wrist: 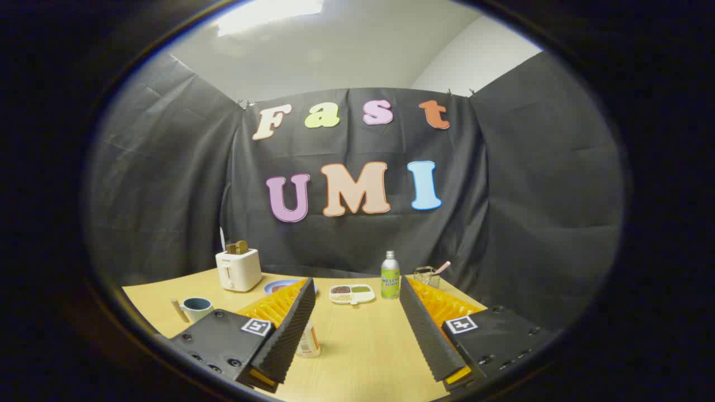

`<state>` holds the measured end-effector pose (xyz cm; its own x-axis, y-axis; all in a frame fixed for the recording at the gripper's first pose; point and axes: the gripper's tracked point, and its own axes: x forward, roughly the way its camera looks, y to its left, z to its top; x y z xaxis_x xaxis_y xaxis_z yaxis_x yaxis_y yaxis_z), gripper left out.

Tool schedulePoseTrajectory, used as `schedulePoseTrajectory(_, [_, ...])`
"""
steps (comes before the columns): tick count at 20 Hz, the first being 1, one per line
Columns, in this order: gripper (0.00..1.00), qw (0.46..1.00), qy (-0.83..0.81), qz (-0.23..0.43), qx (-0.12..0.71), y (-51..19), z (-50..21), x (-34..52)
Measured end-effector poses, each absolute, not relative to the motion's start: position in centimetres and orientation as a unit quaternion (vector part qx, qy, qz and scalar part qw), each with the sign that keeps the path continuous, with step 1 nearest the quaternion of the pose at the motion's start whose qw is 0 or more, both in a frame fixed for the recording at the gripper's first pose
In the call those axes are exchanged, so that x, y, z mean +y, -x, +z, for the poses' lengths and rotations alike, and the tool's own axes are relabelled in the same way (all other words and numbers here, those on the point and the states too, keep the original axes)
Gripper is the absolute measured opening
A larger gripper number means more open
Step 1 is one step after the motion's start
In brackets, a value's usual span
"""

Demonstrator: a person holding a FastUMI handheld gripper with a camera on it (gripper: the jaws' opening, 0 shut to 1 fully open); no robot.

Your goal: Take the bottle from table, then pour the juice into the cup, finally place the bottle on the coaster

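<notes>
In the gripper view, your fingers [357,329] are spread wide apart low in the frame, with nothing between them but bare worktop [363,357]. They hang above the wooden surface and pinch nothing.

The bottle [390,275] stands upright just right of the frame's centre, beyond the fingers and near the far edge of the worktop, close in front of the black cloth wall. It has a silvery cap and neck and a green label, and its foot sits just beside the tip of your right finger [420,328] as the picture shows it, though the bottle is farther back.

Just left of the bottle lies a small white divided dish [352,293] with brown and green fillings in its compartments. Farther left, partly hidden behind your left finger [290,329], is a blue plate [275,286]. A white toaster [238,269] stands in the left middle of the frame with brown slices poking out of its top.

In the lower left, near the worktop's edge, sits a grey-blue cup [197,307], well apart from the bottle. A small clear container [309,342] with a pale label peeks out from behind your left finger. Right of the bottle, a wire basket [427,276] holds a pink-handled utensil.
</notes>
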<state>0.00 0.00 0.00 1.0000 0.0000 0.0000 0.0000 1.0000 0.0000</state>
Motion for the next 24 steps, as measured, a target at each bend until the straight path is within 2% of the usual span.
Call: schedulePoseTrajectory(24, [0.96, 1.000, 0.010, 0.000, 0.024, -1.1, -1.8, 0.9])
